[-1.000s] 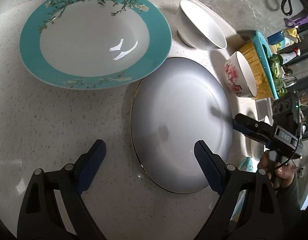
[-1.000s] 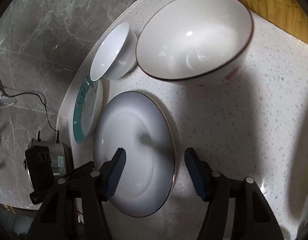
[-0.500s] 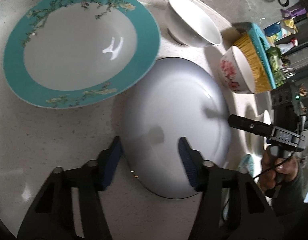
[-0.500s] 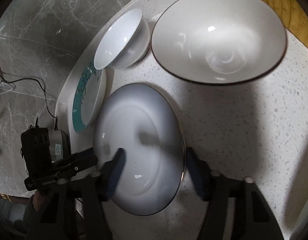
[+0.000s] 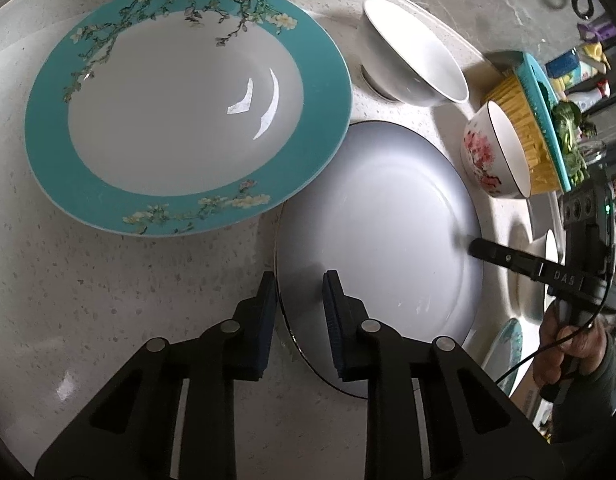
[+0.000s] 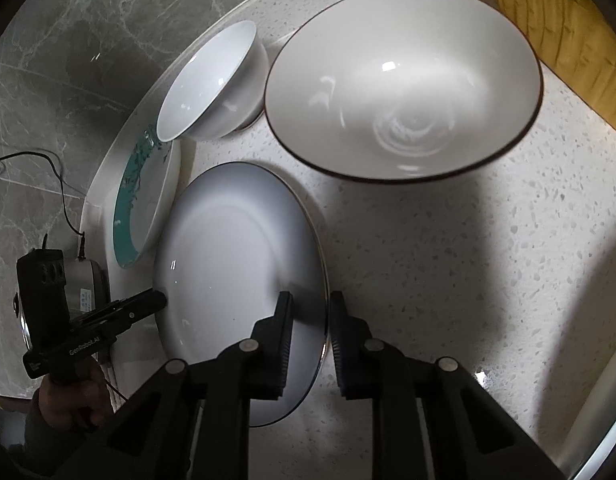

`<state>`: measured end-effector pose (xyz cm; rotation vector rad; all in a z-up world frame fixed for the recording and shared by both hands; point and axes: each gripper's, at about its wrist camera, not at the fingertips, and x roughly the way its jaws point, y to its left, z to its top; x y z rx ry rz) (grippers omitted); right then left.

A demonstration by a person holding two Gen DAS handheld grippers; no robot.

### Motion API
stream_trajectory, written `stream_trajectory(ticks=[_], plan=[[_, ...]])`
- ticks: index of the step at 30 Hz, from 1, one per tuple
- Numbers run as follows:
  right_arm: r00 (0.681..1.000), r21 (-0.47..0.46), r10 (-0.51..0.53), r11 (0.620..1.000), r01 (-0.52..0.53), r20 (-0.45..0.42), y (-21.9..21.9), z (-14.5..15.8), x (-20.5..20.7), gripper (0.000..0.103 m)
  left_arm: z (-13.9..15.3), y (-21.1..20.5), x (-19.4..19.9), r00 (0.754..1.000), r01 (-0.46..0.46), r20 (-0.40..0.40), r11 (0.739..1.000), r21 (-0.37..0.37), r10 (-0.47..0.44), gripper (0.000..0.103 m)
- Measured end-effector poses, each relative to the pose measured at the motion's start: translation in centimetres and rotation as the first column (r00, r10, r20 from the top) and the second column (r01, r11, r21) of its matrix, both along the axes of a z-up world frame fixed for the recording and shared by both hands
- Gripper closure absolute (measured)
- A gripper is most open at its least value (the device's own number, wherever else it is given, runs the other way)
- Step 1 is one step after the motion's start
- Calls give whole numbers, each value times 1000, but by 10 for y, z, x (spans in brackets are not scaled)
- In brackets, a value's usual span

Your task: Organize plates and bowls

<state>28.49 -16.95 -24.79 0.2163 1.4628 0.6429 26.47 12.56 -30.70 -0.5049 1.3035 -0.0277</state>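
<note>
A white plate with a thin dark rim (image 5: 380, 224) lies on the speckled counter, also in the right wrist view (image 6: 231, 248). My left gripper (image 5: 297, 300) is shut on its near-left rim. My right gripper (image 6: 310, 320) is shut on its opposite rim; it shows in the left wrist view (image 5: 478, 249). A teal-rimmed floral plate (image 5: 187, 104) lies beside the white plate, overlapping its edge. A plain white bowl (image 5: 412, 56) and a pink-flower bowl (image 5: 494, 152) stand beyond.
A yellow basket with a teal lid (image 5: 536, 120) and greens stands behind the flower bowl. Its wicker wall (image 6: 564, 28) fills the right wrist view's corner. Another teal plate (image 5: 506, 344) sits lower right. The counter's curved edge (image 6: 119, 148) borders a marble floor.
Both grippers moved in onto the white plate's rim and closed from wide open to shut on it, left at one side, right at the other.
</note>
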Motion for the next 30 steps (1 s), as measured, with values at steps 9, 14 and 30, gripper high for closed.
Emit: stream_trajectory(ticks=[9,14,30], plan=[[1000,-12,-9,1000,9,-1,-1,2,-6,83,2,-3,-3,1000,3,-5,1000,2,-3,83],[1000,-8,-1,1000,1,10,2,11,-11,82,16,-3,-12,1000,-7,10,1000,6,7,83],[996,-5,70,998,-70,46,26,49,-91,82,51,13,-122,998,-55,33,998,4,55,83]])
